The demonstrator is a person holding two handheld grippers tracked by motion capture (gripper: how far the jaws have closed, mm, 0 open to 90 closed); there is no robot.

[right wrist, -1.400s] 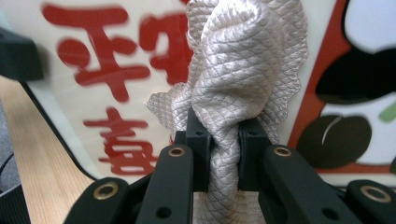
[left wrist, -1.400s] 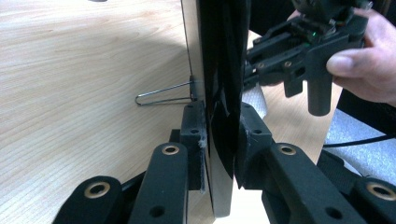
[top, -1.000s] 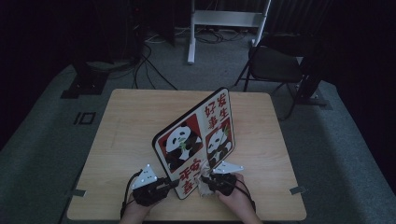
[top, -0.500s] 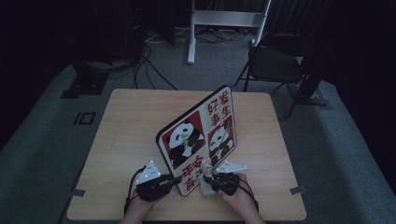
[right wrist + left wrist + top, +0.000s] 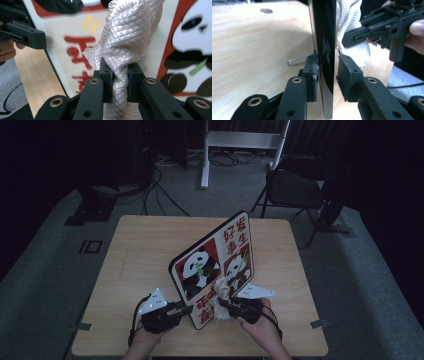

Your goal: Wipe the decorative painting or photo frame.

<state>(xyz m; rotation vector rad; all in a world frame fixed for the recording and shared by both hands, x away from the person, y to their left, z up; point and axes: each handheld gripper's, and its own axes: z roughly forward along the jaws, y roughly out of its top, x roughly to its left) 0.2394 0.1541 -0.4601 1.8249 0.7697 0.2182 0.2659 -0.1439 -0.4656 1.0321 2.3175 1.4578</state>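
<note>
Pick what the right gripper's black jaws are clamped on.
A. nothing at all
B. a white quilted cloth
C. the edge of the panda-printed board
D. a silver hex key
B: in the right gripper view, the right gripper has both pads pressed into a bunched white quilted cloth, held up against the panda-printed board.

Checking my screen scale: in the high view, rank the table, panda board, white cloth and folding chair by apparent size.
1. Table
2. Panda board; the folding chair looks similar but stands farther off in shadow, so unranked.
3. White cloth, bunched in the right gripper.
</note>
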